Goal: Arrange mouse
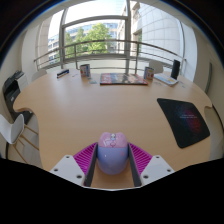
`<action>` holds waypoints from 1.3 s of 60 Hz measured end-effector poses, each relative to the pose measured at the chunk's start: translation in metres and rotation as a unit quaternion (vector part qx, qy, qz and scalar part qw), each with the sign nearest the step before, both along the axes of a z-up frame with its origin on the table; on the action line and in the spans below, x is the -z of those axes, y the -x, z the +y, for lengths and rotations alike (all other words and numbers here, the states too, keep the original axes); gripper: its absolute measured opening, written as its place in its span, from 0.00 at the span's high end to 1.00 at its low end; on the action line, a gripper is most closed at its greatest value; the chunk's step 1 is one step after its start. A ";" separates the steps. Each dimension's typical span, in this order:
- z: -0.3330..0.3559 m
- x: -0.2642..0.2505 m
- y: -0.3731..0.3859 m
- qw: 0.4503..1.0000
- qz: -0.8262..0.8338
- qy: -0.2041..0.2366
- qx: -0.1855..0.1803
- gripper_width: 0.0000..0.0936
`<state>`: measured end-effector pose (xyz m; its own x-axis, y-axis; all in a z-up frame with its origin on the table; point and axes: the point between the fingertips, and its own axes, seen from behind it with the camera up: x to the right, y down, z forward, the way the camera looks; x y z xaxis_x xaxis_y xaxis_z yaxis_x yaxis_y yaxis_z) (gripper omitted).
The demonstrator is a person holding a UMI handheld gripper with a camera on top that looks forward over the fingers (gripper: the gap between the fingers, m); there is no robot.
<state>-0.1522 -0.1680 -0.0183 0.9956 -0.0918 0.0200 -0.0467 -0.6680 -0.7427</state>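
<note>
A light purple mouse [112, 153] with a small pattern on its top sits between my gripper's [112, 160] two fingers, held above the round wooden table [90, 105]. Both pink pads [86, 157] press against its sides. A dark mouse mat [185, 120] with red markings lies on the table ahead and to the right of the fingers.
Books and small items [122, 77] lie at the table's far edge before the window. A black speaker [176, 69] stands at the far right. A dark chair [12, 95] and a white seat [10, 130] stand at the left.
</note>
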 end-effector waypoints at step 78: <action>0.051 -0.066 -0.349 0.999 -0.013 -0.034 -0.013 0.09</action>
